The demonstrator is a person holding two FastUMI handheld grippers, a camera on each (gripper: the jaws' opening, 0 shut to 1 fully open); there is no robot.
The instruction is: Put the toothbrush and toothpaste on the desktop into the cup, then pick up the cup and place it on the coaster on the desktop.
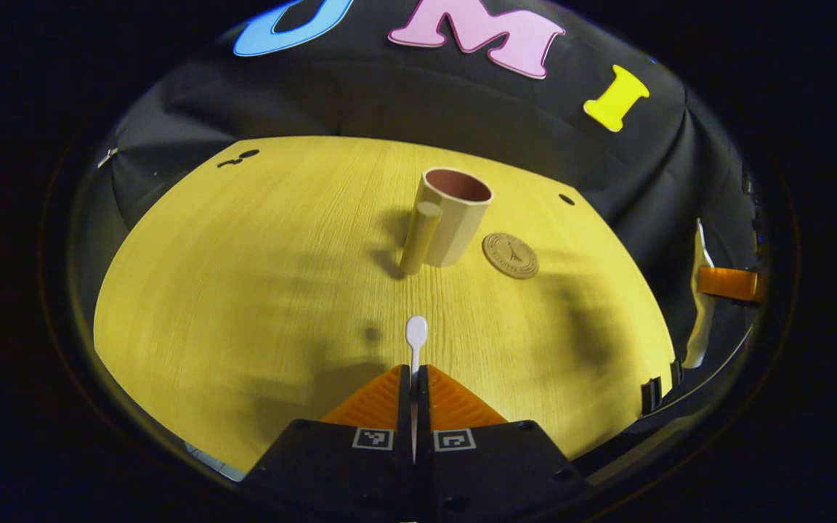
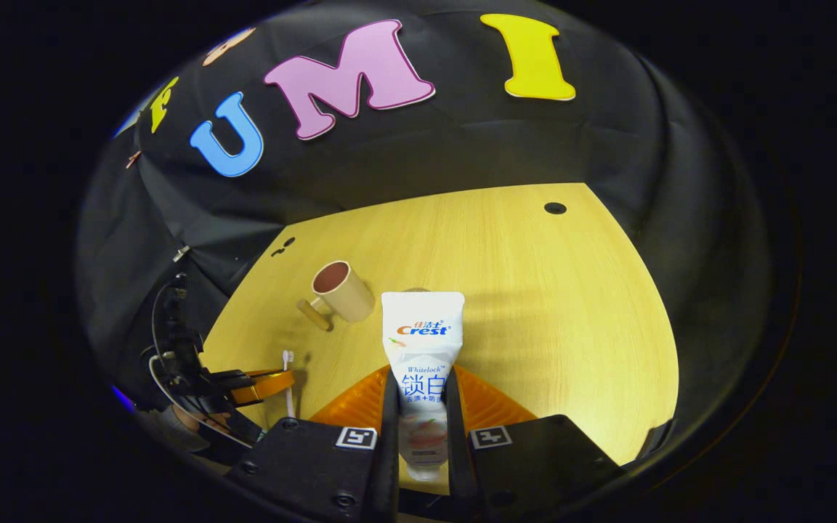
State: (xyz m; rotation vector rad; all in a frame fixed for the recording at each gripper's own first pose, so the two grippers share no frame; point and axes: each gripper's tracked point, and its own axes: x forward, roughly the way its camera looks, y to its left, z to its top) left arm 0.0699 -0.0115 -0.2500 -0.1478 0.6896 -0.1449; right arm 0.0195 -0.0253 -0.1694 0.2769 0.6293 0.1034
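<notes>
A beige cup [image 1: 452,218] with a reddish inside and a thick handle stands upright near the middle of the yellow desk [image 1: 244,276]. Just to its right lies a round tan coaster [image 1: 510,255]. My left gripper [image 1: 414,379] is shut on a white toothbrush [image 1: 415,335], whose head points toward the cup, above the desk. In the right gripper view my right gripper [image 2: 422,385] is shut on a white toothpaste tube [image 2: 422,330] held upright, with the cup [image 2: 342,292] ahead to its left. The left gripper [image 2: 273,383] with the toothbrush [image 2: 288,370] shows at lower left there.
Small dark holes mark the desk near its far edge [image 1: 566,199] [image 2: 554,208]. Black cloth walls close the booth behind and at both sides. The other gripper's orange finger [image 1: 729,282] shows at the right edge of the left gripper view, beyond the desk edge.
</notes>
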